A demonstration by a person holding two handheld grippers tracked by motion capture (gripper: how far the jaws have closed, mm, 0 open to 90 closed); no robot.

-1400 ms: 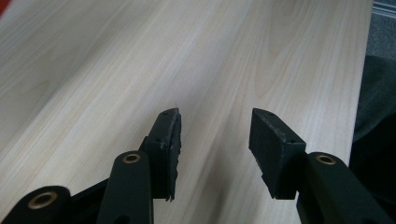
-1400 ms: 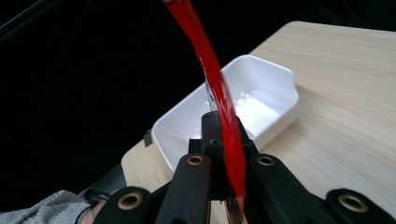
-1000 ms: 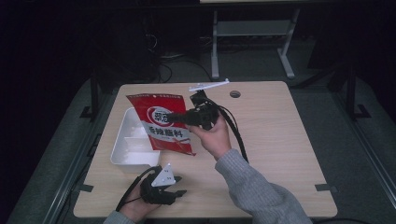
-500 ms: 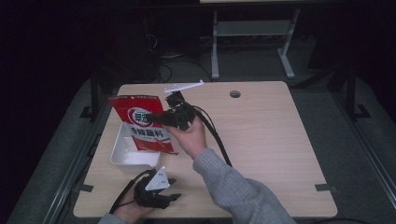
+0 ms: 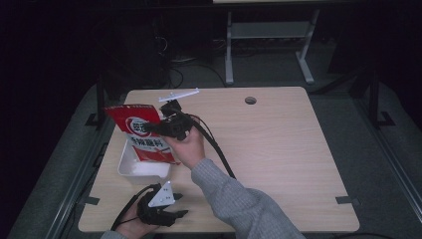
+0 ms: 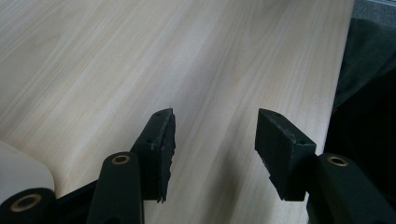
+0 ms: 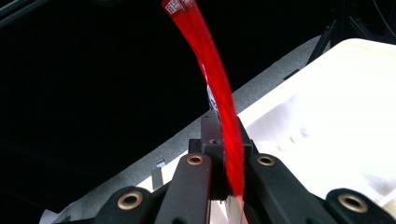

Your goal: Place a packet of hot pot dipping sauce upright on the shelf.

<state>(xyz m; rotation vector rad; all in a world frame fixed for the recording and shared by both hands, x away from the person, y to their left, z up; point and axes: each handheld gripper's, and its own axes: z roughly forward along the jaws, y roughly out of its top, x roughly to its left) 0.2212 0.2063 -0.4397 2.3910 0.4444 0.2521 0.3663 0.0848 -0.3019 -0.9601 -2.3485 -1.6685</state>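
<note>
A red seasoning packet (image 5: 142, 134) with a white round logo hangs above the white tray (image 5: 130, 169) at the table's left side. My right gripper (image 5: 157, 128) is shut on the packet's right edge and points left. In the right gripper view the packet (image 7: 219, 88) shows edge-on as a thin red strip pinched between the jaws, with the tray (image 7: 336, 116) below it. My left gripper (image 5: 171, 215) rests low at the table's front left edge, open. In the left gripper view its jaws stand apart over bare wood, the gripper (image 6: 215, 140) holding nothing.
The wooden table (image 5: 278, 149) has a round cable hole (image 5: 250, 100) near its far edge. A black cable (image 5: 214, 144) trails from the right gripper across the table. Dark floor and a metal stand (image 5: 268, 45) lie beyond the table.
My right gripper has carried the red packet leftward, from the table's middle to over the white tray. The left gripper has stayed near the front edge.
</note>
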